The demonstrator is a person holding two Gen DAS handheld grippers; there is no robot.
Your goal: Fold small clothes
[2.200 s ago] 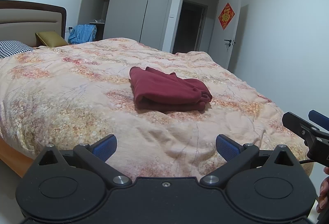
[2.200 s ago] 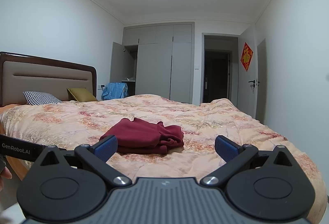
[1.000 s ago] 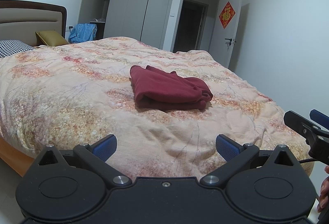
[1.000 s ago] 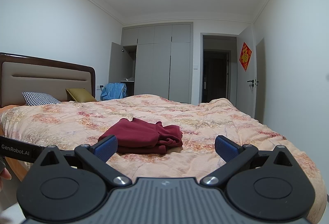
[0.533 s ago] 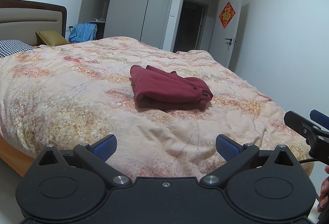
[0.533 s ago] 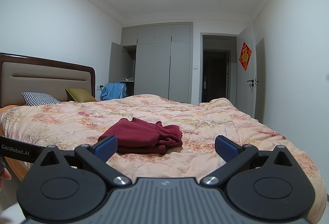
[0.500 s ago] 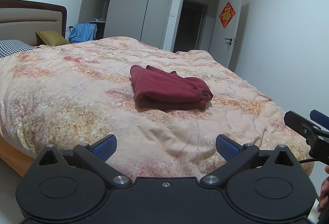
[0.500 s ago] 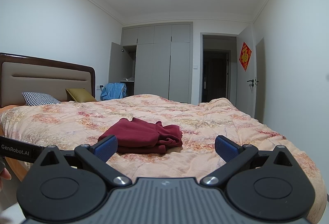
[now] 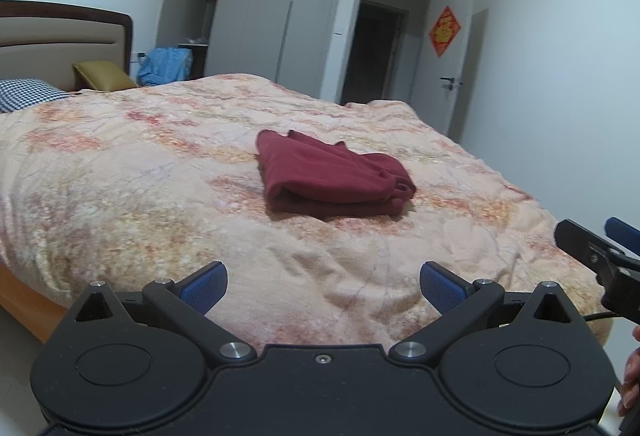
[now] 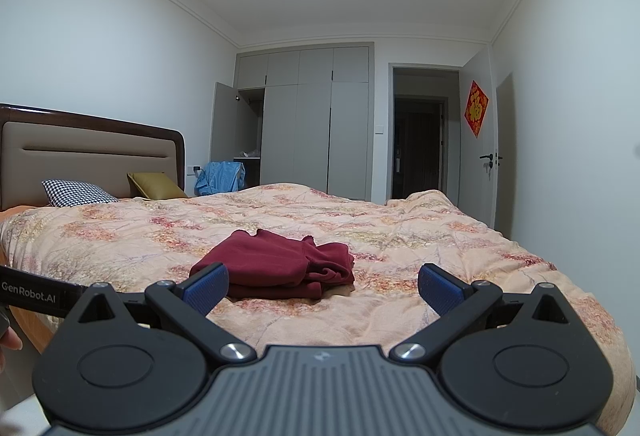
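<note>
A dark red garment (image 9: 332, 176) lies folded in a compact stack on the floral quilt of the bed (image 9: 140, 176); it also shows in the right wrist view (image 10: 280, 268). My left gripper (image 9: 322, 286) is open and empty, held back from the bed's near edge, well short of the garment. My right gripper (image 10: 322, 286) is open and empty, also back from the bed. The right gripper's fingers (image 9: 592, 248) show at the right edge of the left wrist view.
A checked pillow (image 10: 78, 192) and an olive pillow (image 10: 156, 186) lie by the headboard (image 10: 88, 148). A blue cloth (image 10: 220, 176) sits beyond the bed. Grey wardrobes (image 10: 308, 124) and an open doorway (image 10: 420, 152) line the far wall.
</note>
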